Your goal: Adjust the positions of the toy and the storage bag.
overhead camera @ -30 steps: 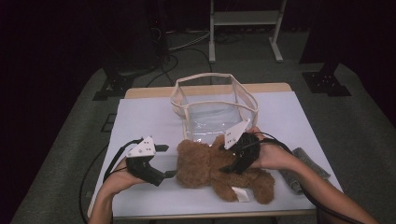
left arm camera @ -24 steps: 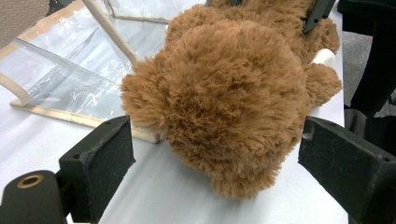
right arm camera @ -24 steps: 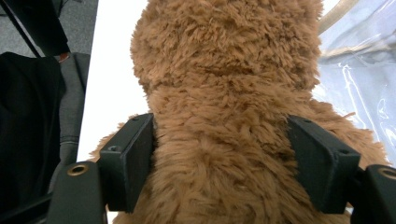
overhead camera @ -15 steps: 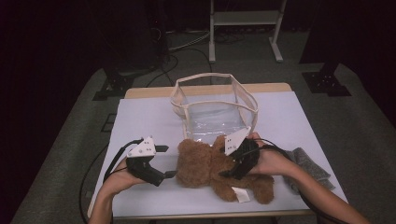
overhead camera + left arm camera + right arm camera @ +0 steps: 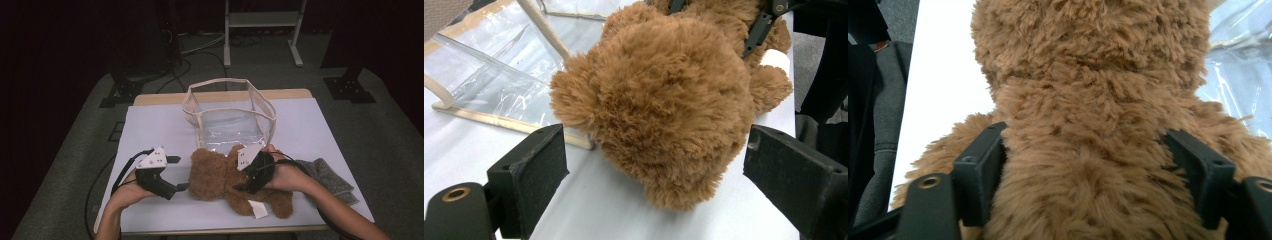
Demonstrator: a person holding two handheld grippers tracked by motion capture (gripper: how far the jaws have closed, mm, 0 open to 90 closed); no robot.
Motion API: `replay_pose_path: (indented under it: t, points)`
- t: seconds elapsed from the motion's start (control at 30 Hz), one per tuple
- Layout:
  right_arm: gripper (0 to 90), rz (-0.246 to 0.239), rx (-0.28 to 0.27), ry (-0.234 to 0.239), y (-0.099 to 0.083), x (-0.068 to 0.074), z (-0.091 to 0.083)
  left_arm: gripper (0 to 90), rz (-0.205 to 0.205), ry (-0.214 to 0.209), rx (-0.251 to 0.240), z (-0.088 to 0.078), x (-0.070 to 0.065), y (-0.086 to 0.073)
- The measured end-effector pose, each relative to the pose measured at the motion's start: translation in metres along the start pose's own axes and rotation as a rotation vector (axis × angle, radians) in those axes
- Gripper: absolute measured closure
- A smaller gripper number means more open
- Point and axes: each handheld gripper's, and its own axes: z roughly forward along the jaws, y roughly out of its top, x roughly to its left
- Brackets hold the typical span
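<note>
Centrally, a brown teddy bear point(image 5: 235, 182) lay lengthwise across the white table point(image 5: 160, 125); the right gripper point(image 5: 243, 187) was just closing round its torso, while the left gripper point(image 5: 178, 173), spread, waited at nine o'clock.

Both forearms come in from the bottom and lie low over the tabletop. The left tongs point(image 5: 176, 172) lie on their side, jaws wide apart with nothing pressed between them. The right tongs point(image 5: 245, 186) have just been closing, jaws pressing the teddy bear's point(image 5: 220, 175) sides.
</note>
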Motion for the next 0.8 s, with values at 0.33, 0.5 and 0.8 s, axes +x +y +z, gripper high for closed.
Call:
replay_pose_path:
  t: [0.33,0.5,0.8]
  points:
    - [40.8,0.032,-0.009,0.003,-0.0039,-0.0043,-0.0002,9.4,-0.005,0.002,-0.003,0.0003,0.0001,-0.0007]
    - [48.8,0.052,-0.016,0.006,-0.0049,-0.0049,-0.0018,9.4,-0.005,-0.001,-0.001,0.0009,-0.0003,-0.0001]
    - [59.8,0.077,-0.006,-0.010,-0.0027,-0.0042,-0.0035,9.4,-0.005,-0.005,-0.008,0.0010,-0.0012,0.0009]
